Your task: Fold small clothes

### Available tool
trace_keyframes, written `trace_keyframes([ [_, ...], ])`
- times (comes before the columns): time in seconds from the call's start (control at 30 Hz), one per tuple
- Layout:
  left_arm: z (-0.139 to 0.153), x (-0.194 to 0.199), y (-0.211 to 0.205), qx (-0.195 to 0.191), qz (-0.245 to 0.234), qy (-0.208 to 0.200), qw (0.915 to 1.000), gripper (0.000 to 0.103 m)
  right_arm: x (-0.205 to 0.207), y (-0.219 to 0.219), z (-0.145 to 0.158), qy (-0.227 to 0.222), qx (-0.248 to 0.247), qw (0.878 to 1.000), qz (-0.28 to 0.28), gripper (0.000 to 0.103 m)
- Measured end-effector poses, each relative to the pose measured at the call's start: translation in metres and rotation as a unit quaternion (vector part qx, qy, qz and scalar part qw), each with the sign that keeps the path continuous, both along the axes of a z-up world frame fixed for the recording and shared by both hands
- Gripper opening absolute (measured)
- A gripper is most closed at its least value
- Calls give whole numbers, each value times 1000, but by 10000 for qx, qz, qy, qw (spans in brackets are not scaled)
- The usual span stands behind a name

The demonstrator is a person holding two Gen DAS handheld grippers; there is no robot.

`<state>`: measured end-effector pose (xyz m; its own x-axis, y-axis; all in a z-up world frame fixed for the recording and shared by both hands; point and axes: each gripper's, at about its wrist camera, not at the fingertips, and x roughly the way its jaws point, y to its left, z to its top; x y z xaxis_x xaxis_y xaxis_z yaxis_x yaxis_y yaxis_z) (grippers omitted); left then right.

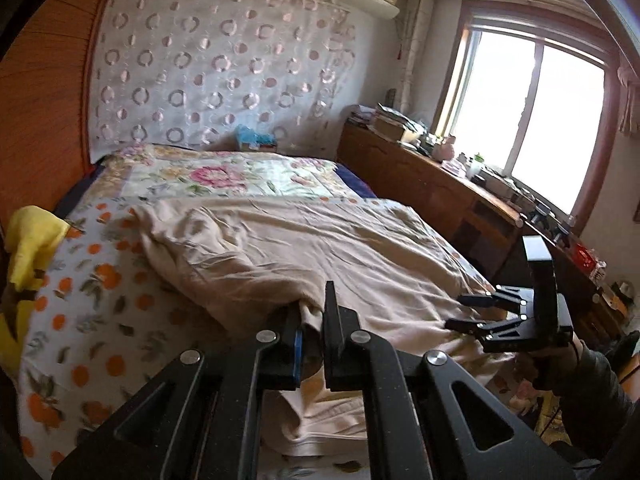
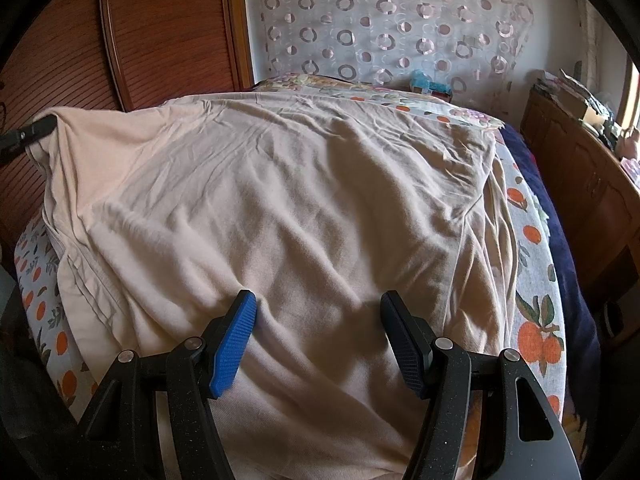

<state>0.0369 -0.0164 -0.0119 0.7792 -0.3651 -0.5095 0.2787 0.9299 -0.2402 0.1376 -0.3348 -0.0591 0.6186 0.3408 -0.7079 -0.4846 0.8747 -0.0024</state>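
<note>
- The yellow cloth [image 1: 30, 240] lies at the far left edge of the bed [image 1: 72, 320], away from the work, and it plays no part in this step.
- The left tool [image 1: 311, 332] is closed tight on a bunched corner of the beige garment [image 1: 300, 248]; the fabric sits pinched between its two fingers and is raised a little above the bed.
- The beige garment is spread over the orange-print sheet in the middle of the bed, wrinkled, with a thicker folded edge under the left tool.
- In the right wrist view the lifted corner stands high at the left side, and the rest of the cloth still rests flat.
- The right tool [image 2: 318, 340] stands open, its blue pads [image 2: 234, 344] apart above the near edge of the garment, and it holds nothing.
- The step in hand seems to be bringing one corner across to make a fold.
- To do it well, the left tool should probably carry the corner low and level, so that the cloth does not drag the lower layer.
- The right tool could first press or grip the near edge, to keep the garment from sliding on the sheet.
- A thin pinch may slip, so a slow pull is safer.
</note>
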Motion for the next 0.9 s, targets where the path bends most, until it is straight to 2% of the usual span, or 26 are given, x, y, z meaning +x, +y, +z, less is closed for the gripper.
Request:
trace_keyframes([
  [0.17, -1, 7, -23, 111, -220, 41, 9997, 8, -3, -2, 4, -121, -51, 9998, -162, 66],
  [0.4, 25, 19, -57, 197, -655, -132, 9976, 8, -27, -32, 23, -447, 117, 9980, -428, 66],
  [0.6, 49, 33, -105, 201, -1227, -204, 9920, 7, -51, -68, 41, -725, 266, 9933, -858, 66],
  [0.73, 61, 37, -142, 283, -1605, -204, 9864, 8, -63, -85, 47, -882, 176, 9898, -1104, 66],
  [0.9, 63, 36, -161, 256, -1839, -57, 9826, 8, -68, -91, 49, -855, 236, 9890, -1181, 66],
])
